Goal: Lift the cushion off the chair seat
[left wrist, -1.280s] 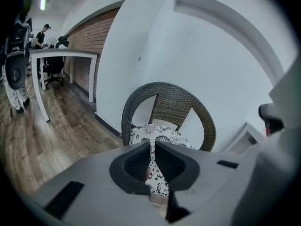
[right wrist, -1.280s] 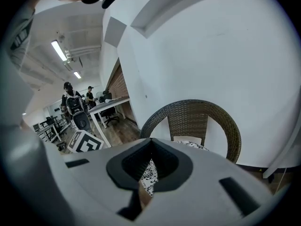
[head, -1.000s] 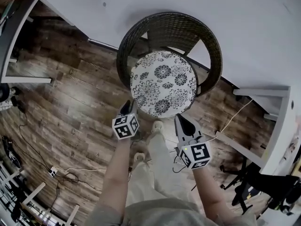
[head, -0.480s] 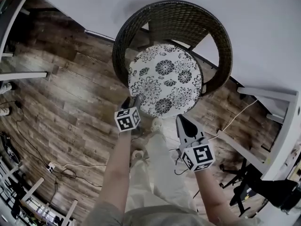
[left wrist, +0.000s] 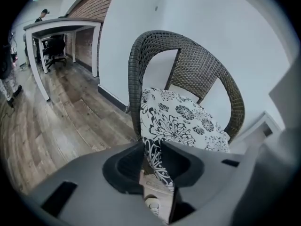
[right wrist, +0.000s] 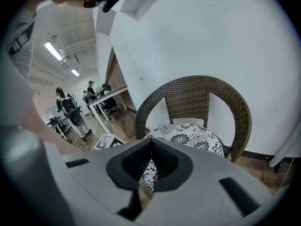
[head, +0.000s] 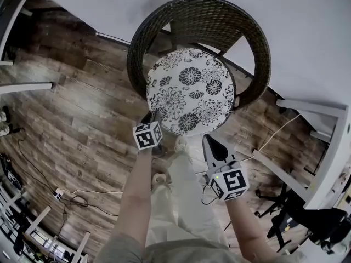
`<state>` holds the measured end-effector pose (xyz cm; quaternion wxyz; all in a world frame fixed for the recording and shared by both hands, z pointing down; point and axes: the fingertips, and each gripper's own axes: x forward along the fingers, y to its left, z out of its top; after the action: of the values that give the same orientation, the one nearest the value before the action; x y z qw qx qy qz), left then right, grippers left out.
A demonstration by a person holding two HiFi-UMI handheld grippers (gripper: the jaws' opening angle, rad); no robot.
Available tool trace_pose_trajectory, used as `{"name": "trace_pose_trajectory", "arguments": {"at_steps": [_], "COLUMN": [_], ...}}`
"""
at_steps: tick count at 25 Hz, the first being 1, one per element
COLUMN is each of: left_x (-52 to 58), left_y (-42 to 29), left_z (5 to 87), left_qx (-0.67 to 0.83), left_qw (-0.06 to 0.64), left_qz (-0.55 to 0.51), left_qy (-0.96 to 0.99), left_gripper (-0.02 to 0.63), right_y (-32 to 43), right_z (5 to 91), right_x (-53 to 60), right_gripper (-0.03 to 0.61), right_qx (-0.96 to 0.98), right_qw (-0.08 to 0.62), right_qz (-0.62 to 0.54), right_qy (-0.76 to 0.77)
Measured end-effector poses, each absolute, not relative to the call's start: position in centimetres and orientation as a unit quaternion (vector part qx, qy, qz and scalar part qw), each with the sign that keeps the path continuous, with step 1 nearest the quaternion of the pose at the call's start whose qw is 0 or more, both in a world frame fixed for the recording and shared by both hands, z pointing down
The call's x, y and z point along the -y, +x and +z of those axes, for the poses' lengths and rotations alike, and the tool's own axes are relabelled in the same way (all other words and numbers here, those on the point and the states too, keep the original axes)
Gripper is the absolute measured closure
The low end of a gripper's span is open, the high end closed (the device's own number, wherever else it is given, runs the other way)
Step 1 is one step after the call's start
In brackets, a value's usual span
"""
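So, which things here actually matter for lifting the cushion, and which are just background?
Job:
- cushion
- wicker chair
- left claw, jaws just been closing, cushion's edge between them
- right claw, shut, empty

Lying about:
- white desk
- floor cable

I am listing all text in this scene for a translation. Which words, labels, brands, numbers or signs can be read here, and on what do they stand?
None: no word, number or brand can be read in any view.
Left cube and right cube: black-and-white square code patterns only, no letters.
Cushion: flower print only, no text.
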<state>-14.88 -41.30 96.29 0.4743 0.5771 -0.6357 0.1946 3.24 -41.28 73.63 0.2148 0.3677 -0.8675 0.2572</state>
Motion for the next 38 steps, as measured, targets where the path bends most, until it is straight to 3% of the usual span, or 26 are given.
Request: {"name": "trace_pose_trajectory", "arguments": {"at_steps": [4,8,38], "left_x": [41.5,41.5,35.4], "left_y": [-14.5,-13.7,-11.8], "left_z": [95.7,93.9,70.1], "left_qx": [0.634,0.629,0.621], "left_qw": [0.476,0.468,0.386], "left_qz": [0.197,0.198,0.119], "left_qy": [0.576,0.588,0.671], "left_gripper": [0.557,0.575,0.589], "right_y": [3.6,4.4,4.3], "right_z": [72.8,71.5,53.8], "right_x": [41.4,41.5,32.3], "right_gripper": [0.577,0.577,0.577], "right_qx": [0.865,0.861,0.868], "right_qw": [0.209,0.204,0.127], "right_qz": [0.254,0.248,0.171], "right_qy": [0.378,0.394,0.448]}}
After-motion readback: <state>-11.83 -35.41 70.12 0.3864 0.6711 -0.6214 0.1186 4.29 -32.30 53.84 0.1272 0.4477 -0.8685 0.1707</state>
